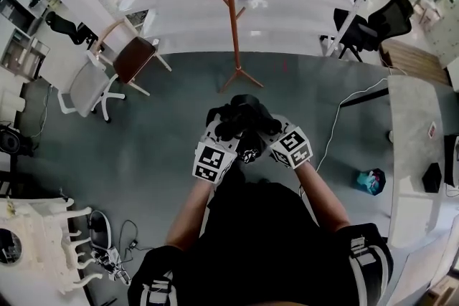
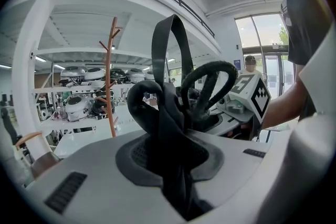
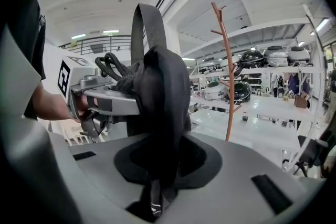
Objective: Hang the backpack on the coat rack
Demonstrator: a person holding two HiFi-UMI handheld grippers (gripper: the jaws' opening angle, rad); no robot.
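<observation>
The black backpack (image 1: 242, 122) hangs bunched between my two grippers, held up in front of the person's body. My left gripper (image 1: 224, 130) is shut on a black strap (image 2: 167, 128) of the backpack; looped straps rise above its jaws. My right gripper (image 1: 259, 130) is shut on the backpack's black fabric (image 3: 160, 107), with a flat strap standing up over it. The two grippers sit side by side, almost touching. The orange-brown coat rack (image 1: 231, 11) stands on the grey floor ahead, apart from the backpack. Its trunk also appears as coat rack (image 2: 108, 78) and coat rack (image 3: 227, 71).
A chair with a brown seat (image 1: 133, 58) and a white mesh chair (image 1: 87, 87) stand to the left of the rack. A black office chair (image 1: 374, 19) is at the right. White tables (image 1: 287, 18) run behind the rack. A white cable (image 1: 337, 120) and a teal object (image 1: 371, 181) lie on the floor at right.
</observation>
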